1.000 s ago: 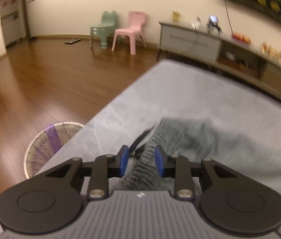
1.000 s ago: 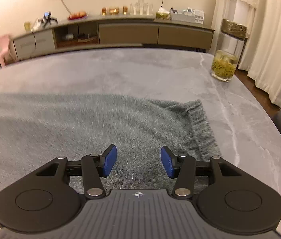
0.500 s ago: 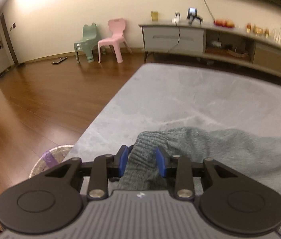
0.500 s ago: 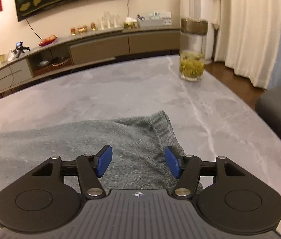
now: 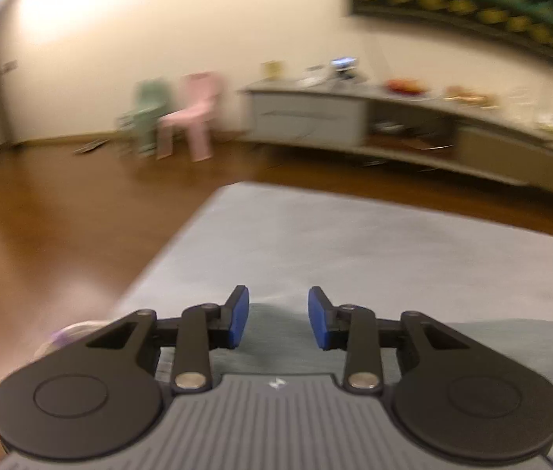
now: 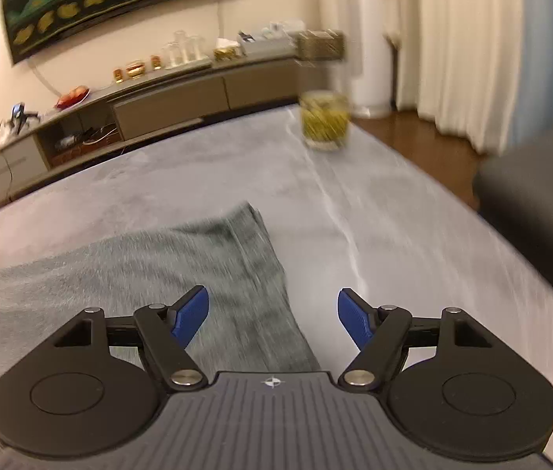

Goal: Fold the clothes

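Grey knit garment spread flat on the grey marble worktop, ribbed hem near the right side. Right hand-held gripper above that hem, jaws opening wide, pads clear of the cloth, nothing grasped. Left hand-held gripper released too, blue pads apart over blurred grey fabric. Glass jar at the far edge.
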{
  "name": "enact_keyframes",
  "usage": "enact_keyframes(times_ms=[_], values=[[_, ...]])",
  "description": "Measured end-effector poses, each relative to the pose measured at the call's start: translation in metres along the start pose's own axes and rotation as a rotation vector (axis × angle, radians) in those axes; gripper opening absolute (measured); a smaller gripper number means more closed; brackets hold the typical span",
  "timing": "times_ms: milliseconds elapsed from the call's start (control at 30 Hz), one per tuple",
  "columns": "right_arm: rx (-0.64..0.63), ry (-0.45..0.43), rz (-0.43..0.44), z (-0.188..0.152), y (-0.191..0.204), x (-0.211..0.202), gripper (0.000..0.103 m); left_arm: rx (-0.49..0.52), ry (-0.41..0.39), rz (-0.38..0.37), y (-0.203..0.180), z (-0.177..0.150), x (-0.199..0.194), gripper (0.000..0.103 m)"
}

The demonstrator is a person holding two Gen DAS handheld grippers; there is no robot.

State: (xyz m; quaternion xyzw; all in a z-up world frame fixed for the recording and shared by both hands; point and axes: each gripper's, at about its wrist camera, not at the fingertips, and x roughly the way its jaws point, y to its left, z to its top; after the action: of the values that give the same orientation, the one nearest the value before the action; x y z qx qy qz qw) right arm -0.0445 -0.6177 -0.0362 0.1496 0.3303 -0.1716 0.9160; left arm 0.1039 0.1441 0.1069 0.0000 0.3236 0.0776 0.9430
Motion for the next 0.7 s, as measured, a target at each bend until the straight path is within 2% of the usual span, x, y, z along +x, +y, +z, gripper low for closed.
enact_keyframes(times_ms=[133,233,367,433,500,533,567,633,700], values=[[0.007,0.036,-0.004,-0.011,-0.005,0.008,0.076,0.164,-0.031,-0.177,-0.091,-0.013,-0.037,0.034],[0.0,0.066,-0.006,-0.016,-0.001,0.018,0.071,0.232,-0.032,-0.323,-0.156,-0.025,-0.059,0.034],[0.016,0.03,0.002,-0.013,-0.005,0.014,0.071,0.239,0.057,-0.524,-0.237,-0.051,-0.066,0.036],[0.051,0.029,0.031,-0.01,-0.012,0.01,0.07,0.273,0.116,-0.577,-0.286,-0.071,-0.061,0.037],[0.086,0.028,0.061,-0.007,-0.02,0.006,0.049,0.3,0.163,-0.609,-0.329,-0.09,-0.054,0.037],[0.095,0.036,0.074,-0.007,-0.023,0.006,0.032,0.314,0.189,-0.638,-0.353,-0.101,-0.053,0.036],[0.094,0.053,0.085,-0.008,-0.024,0.01,0.023,0.326,0.21,-0.663,-0.374,-0.11,-0.051,0.036],[0.094,0.025,0.134,-0.007,-0.029,0.009,0.018,0.374,0.227,-0.659,-0.411,-0.126,-0.047,0.037],[0.124,-0.026,0.192,-0.003,-0.038,0.005,0.017,0.419,0.217,-0.607,-0.433,-0.136,-0.04,0.036]])
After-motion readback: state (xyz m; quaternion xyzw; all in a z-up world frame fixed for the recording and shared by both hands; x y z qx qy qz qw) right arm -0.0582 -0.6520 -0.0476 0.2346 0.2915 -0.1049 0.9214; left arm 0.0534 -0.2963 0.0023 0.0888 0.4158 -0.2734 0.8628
